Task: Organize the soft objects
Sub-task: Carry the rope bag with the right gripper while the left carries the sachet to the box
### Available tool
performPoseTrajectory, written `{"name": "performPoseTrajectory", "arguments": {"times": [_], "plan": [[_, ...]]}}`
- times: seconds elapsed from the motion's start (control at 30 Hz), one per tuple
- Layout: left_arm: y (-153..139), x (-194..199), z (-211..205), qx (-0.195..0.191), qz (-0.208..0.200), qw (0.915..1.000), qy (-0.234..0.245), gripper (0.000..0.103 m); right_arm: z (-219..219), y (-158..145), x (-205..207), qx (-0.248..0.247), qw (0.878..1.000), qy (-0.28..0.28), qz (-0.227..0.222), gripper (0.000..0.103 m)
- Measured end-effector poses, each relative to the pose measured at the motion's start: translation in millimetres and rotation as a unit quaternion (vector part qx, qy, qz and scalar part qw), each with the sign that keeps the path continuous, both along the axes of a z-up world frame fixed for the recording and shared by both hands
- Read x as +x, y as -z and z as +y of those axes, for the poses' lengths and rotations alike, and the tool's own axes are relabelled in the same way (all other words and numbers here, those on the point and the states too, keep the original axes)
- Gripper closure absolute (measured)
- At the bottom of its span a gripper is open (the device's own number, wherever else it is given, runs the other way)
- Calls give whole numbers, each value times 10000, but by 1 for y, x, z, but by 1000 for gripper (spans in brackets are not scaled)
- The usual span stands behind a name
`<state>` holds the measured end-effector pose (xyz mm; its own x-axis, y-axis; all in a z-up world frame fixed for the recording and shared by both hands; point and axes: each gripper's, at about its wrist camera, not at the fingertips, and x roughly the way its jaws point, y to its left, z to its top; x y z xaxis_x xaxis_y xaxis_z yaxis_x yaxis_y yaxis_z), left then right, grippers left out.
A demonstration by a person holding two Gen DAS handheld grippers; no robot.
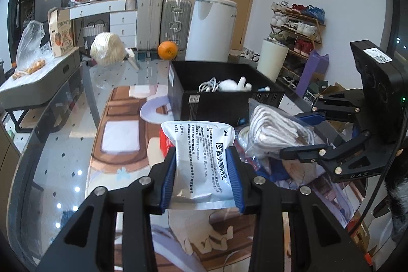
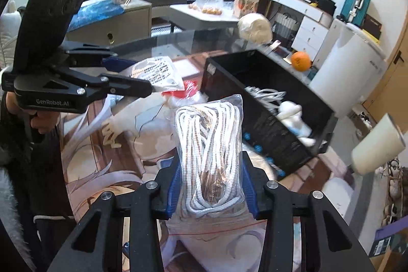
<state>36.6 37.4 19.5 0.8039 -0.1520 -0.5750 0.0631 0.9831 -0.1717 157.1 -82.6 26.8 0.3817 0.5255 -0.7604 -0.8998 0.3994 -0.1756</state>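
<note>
Left gripper (image 1: pixel 202 177): I have it clamped on a white printed pouch (image 1: pixel 201 157), blue pads pressing both sides, the pouch held clear above the glass table (image 1: pixel 63 144).

Right gripper (image 2: pixel 211 185): I have it closed on a clear bag of white cord (image 2: pixel 209 142); the pads squeeze the bag's lower half and its top stands up between the fingers.

Black box (image 2: pixel 267 124): it sits open on the table just beyond both grippers. White cables (image 2: pixel 265 93) and a white plush toy (image 2: pixel 295 116) already lie inside.

Left on the table: something red and white (image 2: pixel 183 91) lies beside the box's near corner; I cannot tell what it is.

Step in hand: as I judge it, both soft items are picked up and on their way to the box, neither yet over its rim.

Next move: I need to carry each load forward over the near wall, lower it into free space beside the toy, then open the jaws. The cord bag is floppy and may snag on the rim.

Unrelated: an orange (image 1: pixel 167 49) rests at the far edge.
</note>
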Motion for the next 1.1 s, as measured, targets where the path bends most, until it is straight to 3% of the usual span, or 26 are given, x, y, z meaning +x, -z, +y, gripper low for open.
{"name": "performPoseTrajectory", "arguments": {"times": [0.63, 1.1], "plan": [[-44, 49, 1, 39, -405, 9991, 81, 66, -12, -44, 43, 449, 9911, 1153, -496, 61], [-42, 98, 0, 33, -267, 9996, -15, 66, 1, -48, 92, 508, 9830, 1720, -392, 61]]}}
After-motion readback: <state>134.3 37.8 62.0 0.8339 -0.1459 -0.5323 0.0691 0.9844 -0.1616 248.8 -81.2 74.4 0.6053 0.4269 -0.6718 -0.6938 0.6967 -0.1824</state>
